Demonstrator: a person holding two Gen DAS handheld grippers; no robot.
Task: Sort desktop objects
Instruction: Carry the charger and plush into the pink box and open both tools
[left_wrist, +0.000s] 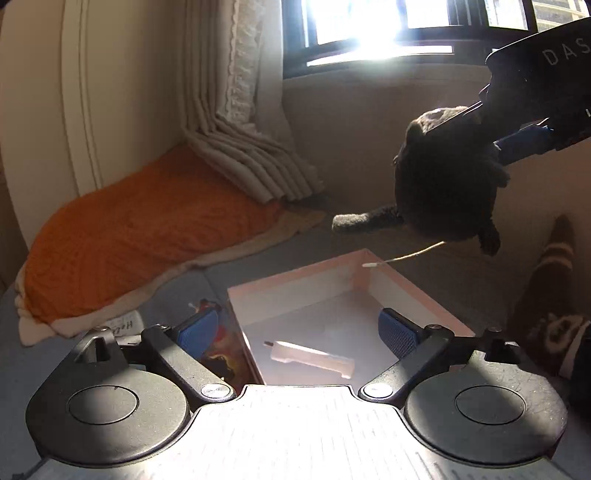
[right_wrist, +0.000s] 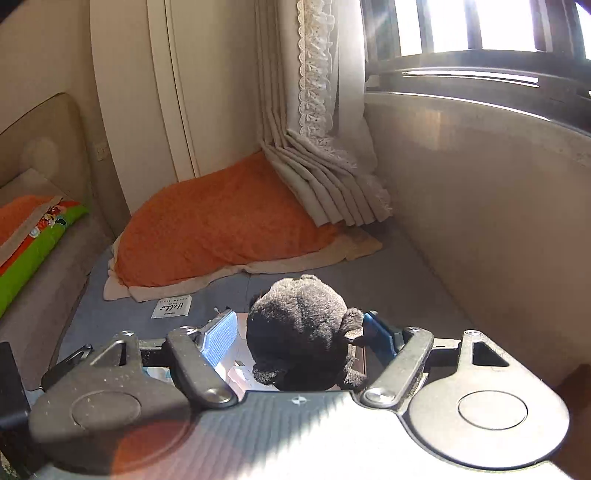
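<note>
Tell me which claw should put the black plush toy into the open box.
Right. The right claw already has the black plush toy and hangs it in the air above the open box. The left claw is open, holds nothing, and points into the box.

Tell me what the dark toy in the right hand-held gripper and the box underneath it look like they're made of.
The dark plush toy looks like soft fuzzy fabric, probably synthetic fur: its outline is hairy and matte, and it bulges under the grip. The open box looks like thin cardboard or paperboard with a pale pinkish matte finish, judging by its flat, straight, sharp-edged walls; plastic can't be ruled out.
</note>
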